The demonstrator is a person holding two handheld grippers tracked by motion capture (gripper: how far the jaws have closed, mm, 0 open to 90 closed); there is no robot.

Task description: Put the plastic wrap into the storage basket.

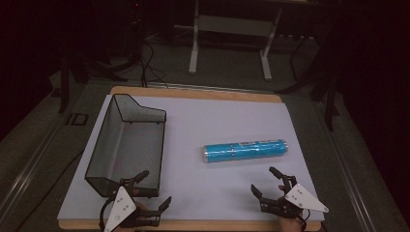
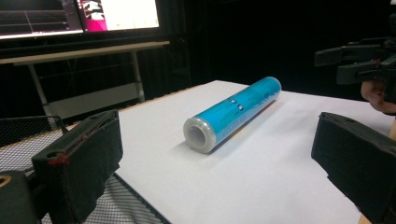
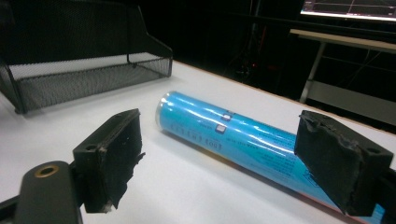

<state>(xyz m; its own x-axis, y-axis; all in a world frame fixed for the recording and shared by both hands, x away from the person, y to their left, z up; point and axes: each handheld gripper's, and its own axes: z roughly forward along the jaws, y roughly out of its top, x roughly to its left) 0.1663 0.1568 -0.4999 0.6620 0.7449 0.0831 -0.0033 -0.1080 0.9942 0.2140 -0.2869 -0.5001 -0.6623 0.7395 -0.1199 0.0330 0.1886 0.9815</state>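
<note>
The blue roll (image 1: 245, 150) lies on its side right of the desk's middle, its length running roughly parallel to the near edge, nothing touching it. It looks like a film-wrapped roll on a hollow core: probably stiff, fairly light, with a glossy skin that could slip and a round body that may trundle away if you nudge it. Take it across the middle of its barrel, pads square on both flanks.

Your right gripper (image 1: 271, 182) sits near the desk's near right corner, jaws spread wide with nothing between them, facing the roll. Your left gripper (image 1: 155, 189) rests at the near edge, jaws likewise spread and empty, just beside the black mesh basket (image 1: 110, 154) along the left side.

The desk (image 1: 227, 111) wears a pale, smooth sheet over a wooden board. Around it the room is dark, with a table frame (image 1: 231, 36) beyond the far edge.
</note>
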